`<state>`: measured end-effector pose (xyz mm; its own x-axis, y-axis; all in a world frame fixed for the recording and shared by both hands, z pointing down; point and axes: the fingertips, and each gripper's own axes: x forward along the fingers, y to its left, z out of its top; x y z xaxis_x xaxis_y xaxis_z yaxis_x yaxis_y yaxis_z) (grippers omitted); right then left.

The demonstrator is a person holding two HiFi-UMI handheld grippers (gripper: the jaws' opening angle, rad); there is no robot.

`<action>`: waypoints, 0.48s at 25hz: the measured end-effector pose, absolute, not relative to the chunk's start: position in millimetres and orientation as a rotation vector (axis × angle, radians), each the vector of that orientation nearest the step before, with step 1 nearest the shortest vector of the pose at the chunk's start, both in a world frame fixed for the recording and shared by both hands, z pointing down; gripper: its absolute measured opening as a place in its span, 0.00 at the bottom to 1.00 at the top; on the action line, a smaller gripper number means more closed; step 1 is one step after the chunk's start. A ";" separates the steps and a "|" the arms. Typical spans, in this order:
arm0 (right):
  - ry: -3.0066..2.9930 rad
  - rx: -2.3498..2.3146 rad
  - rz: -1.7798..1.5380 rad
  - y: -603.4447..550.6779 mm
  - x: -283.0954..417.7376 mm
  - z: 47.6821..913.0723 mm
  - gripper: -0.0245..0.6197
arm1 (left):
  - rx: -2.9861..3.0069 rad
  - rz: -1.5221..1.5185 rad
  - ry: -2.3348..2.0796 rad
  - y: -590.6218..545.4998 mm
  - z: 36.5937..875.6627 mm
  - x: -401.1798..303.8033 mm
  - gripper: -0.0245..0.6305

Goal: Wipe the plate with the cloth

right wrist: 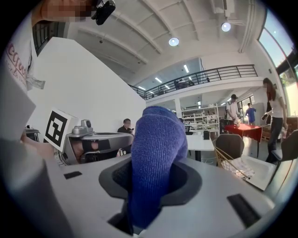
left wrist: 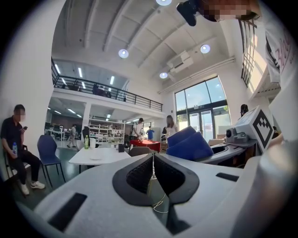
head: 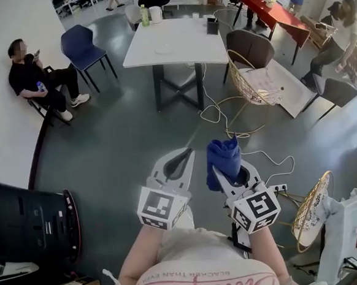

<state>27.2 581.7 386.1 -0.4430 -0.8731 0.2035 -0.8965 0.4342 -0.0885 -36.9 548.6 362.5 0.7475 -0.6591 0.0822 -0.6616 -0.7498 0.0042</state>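
My right gripper (head: 228, 165) is shut on a blue cloth (head: 223, 156), which sticks up from between its jaws (right wrist: 156, 153). Beside it my left gripper (head: 181, 160) is shut with nothing in it; its dark pads (left wrist: 139, 174) meet in the left gripper view. Both are held side by side above the grey floor, well short of the white table (head: 201, 45). A white plate (head: 163, 49) lies on that table, small and far off in the left gripper view (left wrist: 96, 158). The blue cloth (left wrist: 188, 145) also shows there at the right.
On the table stand a bottle (head: 145, 15), a jug (head: 155, 14) and a dark cup (head: 212, 25). Around it are a blue chair (head: 82, 49), a brown chair (head: 250, 47) and a gold wire basket (head: 255, 83). Cables (head: 224, 113) trail on the floor. A person (head: 37, 79) sits at left; a black bin (head: 31, 224) is near left.
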 end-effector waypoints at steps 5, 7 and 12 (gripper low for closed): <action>-2.557 1.559 0.276 527.2 18.7 385.1 0.23 | 2.888 0.142 -1.110 495.8 366.0 -42.2 0.05; -2.552 1.551 0.288 506.7 14.9 387.1 0.23 | 2.881 0.150 -1.113 475.9 367.4 -45.5 0.05; -2.545 1.540 0.304 450.3 7.4 385.8 0.23 | 2.876 0.144 -1.107 418.8 364.3 -52.9 0.05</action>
